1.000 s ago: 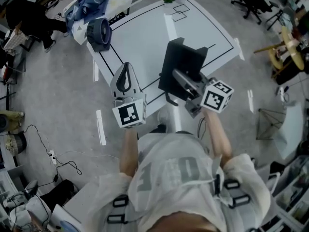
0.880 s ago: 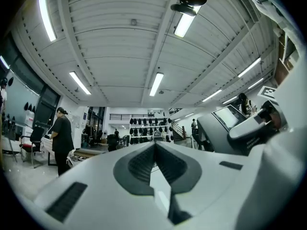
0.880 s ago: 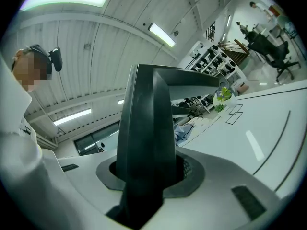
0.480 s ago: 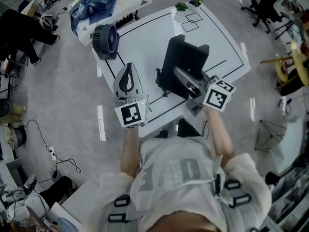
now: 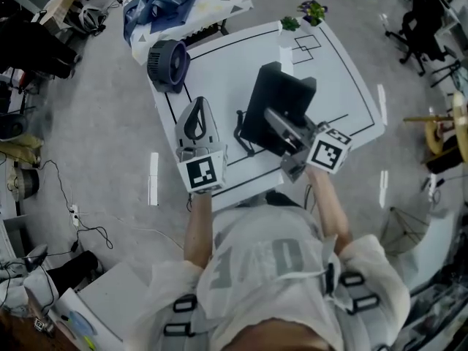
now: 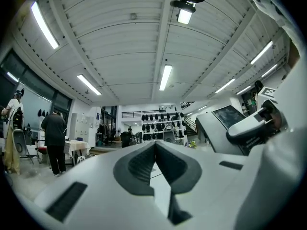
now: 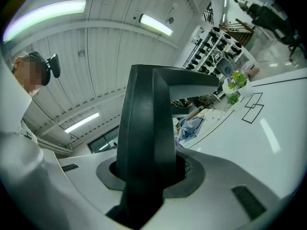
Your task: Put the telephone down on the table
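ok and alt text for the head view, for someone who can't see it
Seen from above, a person holds a black telephone clamped in the right tongs over a white table marked with black lines. The left tongs are shut and empty beside it, and a dark fan sits by the table's far left corner.

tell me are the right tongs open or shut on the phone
Shut on the telephone: in the right gripper view the right tongs press its black body from both sides.
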Available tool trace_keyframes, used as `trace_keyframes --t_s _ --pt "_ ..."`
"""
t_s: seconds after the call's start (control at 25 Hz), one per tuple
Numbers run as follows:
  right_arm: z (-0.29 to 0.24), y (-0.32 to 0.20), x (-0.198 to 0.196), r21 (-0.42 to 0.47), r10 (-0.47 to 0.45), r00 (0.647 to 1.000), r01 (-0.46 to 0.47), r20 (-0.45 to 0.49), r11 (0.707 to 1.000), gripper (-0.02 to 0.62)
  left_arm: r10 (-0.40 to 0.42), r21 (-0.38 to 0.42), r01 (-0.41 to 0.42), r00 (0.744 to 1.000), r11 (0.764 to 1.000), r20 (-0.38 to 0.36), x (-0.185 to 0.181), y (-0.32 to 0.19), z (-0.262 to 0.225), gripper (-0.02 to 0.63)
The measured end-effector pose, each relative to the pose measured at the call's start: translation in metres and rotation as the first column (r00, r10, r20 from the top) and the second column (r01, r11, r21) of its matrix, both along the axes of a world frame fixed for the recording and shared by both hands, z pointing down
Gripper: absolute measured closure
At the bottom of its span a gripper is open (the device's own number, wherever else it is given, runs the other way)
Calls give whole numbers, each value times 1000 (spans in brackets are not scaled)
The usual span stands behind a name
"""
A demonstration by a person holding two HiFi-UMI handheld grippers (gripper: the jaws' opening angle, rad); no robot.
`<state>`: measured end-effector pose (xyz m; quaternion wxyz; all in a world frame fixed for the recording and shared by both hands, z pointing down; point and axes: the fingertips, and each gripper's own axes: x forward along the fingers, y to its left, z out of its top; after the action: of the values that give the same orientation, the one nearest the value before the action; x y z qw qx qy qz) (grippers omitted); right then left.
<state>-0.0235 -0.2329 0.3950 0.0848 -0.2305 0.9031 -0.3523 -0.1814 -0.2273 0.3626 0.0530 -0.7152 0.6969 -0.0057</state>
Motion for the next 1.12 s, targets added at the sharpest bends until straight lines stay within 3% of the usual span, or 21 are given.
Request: trace_keyframes --t_s 0.36,0.84,1.12 --pt "30 -28 7 -80 -33 999 33 6 996 445 -58 -17 58 998 998 -4 2 -9 1 598" --pt "106 -46 17 -225 -49 993 25 -105 974 445 -96 -65 97 995 993 19 6 -15 12 598" --pt "137 -43 19 -263 -94 981 47 -167 964 445 -104 -89 107 994 990 36 8 -16 18 598"
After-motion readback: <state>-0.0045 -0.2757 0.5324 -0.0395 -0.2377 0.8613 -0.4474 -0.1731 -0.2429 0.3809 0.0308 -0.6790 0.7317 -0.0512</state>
